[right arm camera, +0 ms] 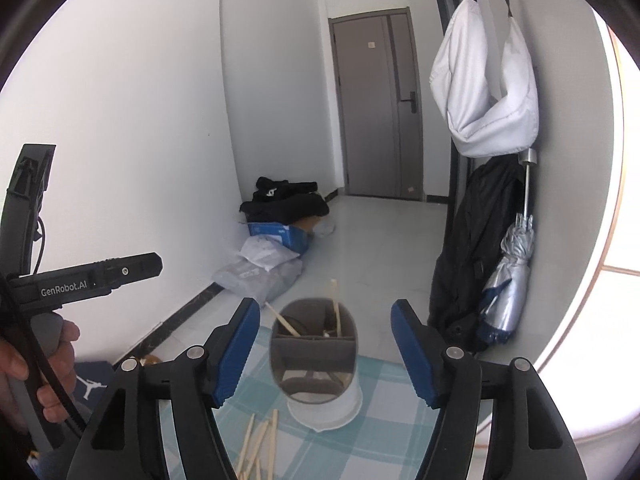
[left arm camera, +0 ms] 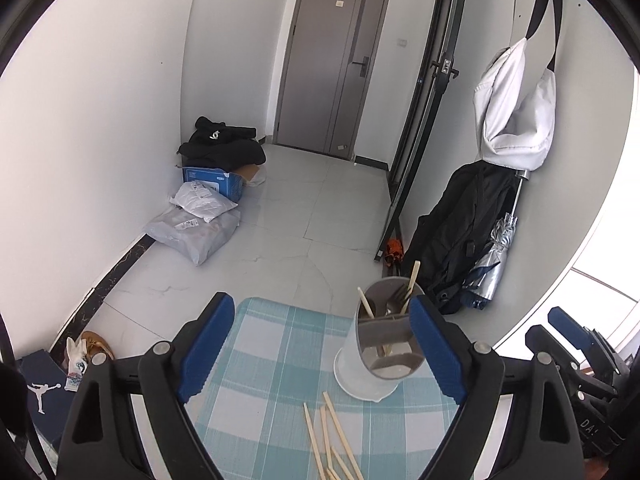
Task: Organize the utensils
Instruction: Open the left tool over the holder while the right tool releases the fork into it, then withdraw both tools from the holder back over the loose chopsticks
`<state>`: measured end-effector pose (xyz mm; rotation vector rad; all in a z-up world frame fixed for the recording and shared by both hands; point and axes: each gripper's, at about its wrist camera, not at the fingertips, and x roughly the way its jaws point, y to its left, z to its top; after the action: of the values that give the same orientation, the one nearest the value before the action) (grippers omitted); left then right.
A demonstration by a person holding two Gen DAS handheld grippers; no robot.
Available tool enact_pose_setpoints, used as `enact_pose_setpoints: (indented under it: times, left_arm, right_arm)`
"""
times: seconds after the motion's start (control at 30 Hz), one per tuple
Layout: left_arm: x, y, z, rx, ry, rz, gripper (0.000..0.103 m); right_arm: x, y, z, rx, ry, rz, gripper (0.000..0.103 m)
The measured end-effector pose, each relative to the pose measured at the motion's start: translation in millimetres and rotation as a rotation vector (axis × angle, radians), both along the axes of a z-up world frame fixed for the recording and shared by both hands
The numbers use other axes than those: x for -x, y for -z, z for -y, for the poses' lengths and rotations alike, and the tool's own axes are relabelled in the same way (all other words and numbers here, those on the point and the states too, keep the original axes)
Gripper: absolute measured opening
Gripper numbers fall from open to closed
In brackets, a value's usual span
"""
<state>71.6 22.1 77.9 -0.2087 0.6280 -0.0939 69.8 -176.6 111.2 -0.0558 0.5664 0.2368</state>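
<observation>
A grey-and-white utensil holder (left arm camera: 378, 350) stands on the blue checked tablecloth (left arm camera: 272, 364); it also shows in the right wrist view (right arm camera: 316, 364). It holds chopsticks (left arm camera: 412, 280) and a fork (left arm camera: 394, 300). Several loose wooden chopsticks (left arm camera: 332, 440) lie on the cloth in front of it, also seen in the right wrist view (right arm camera: 260, 444). My left gripper (left arm camera: 320, 344) is open and empty, with the holder just inside its right finger. My right gripper (right arm camera: 326, 344) is open and empty, its fingers either side of the holder.
The table edge drops to a tiled floor. Parcels and a blue box (left arm camera: 214, 182) lie by the left wall. A black bag and folded umbrella (left arm camera: 492, 256) lean at the right wall. A grey door (left arm camera: 332, 68) is at the far end.
</observation>
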Motion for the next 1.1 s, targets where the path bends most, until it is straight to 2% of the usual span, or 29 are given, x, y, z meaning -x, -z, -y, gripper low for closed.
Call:
enact_pose_setpoints:
  times: [0.1, 0.27, 0.37, 0.57, 0.77, 1.0, 1.07, 1.1]
  left_arm:
    - [16, 8, 1, -0.001, -0.007, 0.014, 0.097]
    - [35, 28, 1, 0.01, 0.003, 0.0, 0.098]
    - [45, 41, 1, 0.012, 0.003, 0.022, 0.098]
    - [55, 72, -2, 0.0, 0.009, -0.027, 0.098]
    - [54, 103, -15, 0.039, -0.023, -0.102, 0.098]
    - [48, 131, -37, 0.102, -0.064, -0.199, 0.098]
    - [46, 133, -41, 0.118, -0.066, -0.211, 0.098]
    - [45, 132, -43, 0.123, -0.072, -0.211, 0.098]
  right_arm:
    - [14, 11, 2, -0.015, 0.014, -0.025, 0.07]
    - [38, 33, 5, -0.043, 0.036, -0.066, 0.072]
    - [48, 48, 6, -0.036, 0.047, -0.089, 0.075]
    - [60, 78, 11, -0.044, 0.07, -0.178, 0.075]
    - [71, 104, 4, -0.008, 0.033, -0.268, 0.075]
    - [70, 141, -9, 0.022, -0.038, -0.433, 0.075]
    - [67, 155, -16, 0.017, -0.062, -0.501, 0.072]
    - [66, 163, -21, 0.015, -0.08, -0.535, 0.066]
